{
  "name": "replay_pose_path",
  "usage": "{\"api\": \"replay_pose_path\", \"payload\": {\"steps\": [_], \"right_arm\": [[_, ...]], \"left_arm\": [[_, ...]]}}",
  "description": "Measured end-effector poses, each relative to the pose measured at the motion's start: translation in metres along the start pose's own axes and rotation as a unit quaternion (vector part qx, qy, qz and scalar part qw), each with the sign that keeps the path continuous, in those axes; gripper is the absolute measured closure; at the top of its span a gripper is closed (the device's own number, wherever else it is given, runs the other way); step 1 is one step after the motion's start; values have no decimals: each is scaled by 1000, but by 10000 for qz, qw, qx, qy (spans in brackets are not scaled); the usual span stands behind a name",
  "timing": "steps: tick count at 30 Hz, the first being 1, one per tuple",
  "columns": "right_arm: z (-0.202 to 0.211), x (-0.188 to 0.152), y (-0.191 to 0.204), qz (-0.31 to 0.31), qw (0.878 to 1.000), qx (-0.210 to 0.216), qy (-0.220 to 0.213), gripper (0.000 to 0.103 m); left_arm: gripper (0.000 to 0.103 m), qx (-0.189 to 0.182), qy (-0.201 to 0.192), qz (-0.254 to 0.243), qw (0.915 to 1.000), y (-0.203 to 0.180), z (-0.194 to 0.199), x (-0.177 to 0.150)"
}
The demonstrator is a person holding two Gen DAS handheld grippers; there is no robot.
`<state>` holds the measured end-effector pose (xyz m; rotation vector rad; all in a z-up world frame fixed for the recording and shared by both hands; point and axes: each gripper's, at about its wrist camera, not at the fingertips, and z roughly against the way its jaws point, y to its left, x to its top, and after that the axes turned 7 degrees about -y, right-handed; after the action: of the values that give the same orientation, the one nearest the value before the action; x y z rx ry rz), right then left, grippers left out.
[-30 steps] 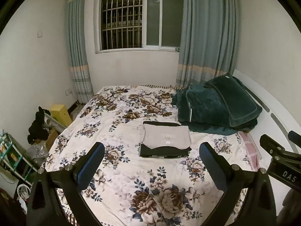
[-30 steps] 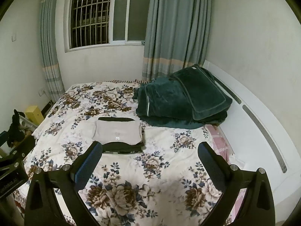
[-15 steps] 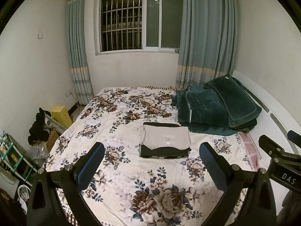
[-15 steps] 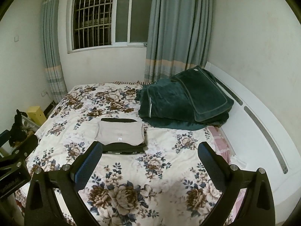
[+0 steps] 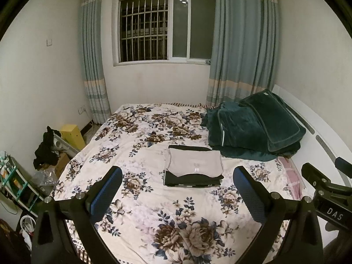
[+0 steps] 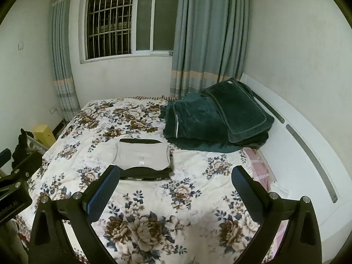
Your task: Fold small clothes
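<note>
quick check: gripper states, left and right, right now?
Left gripper: open, holding nothing, above the floral bedspread.
Right gripper: open, holding nothing; the folded clothes stack lies on the bed beyond it.

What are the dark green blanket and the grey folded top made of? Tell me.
Dark green blanket: likely plush fleece, with a deep matte nap and thick soft folds. Grey folded top: probably thin cotton knit, flat and matte with crisp edges; the weave is too small to confirm.

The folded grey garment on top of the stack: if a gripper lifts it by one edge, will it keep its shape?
Probably not. The folded grey garment looks thin and soft, so it would likely droop and unfold. It seems light. It merely rests on the black garments, so a push may slide it off.
</note>
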<state>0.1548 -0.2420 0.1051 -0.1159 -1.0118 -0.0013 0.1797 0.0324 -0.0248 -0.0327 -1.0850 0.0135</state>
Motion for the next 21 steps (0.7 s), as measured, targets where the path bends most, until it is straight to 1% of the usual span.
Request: {"api": "replay_pose_path", "payload": {"steps": [14, 18, 21], "right_arm": [[4, -6, -3, -47, 10000, -30, -24, 0], [4, -5, 1, -56, 10000, -28, -2, 0], [3, -8, 4, -66, 10000, -26, 9, 0]], "left_arm": [[0, 25, -26, -15, 10000, -3, 1, -1], [0, 28, -3, -3, 10000, -3, 0, 3], [0, 34, -10, 2, 10000, -2, 1, 0]]}}
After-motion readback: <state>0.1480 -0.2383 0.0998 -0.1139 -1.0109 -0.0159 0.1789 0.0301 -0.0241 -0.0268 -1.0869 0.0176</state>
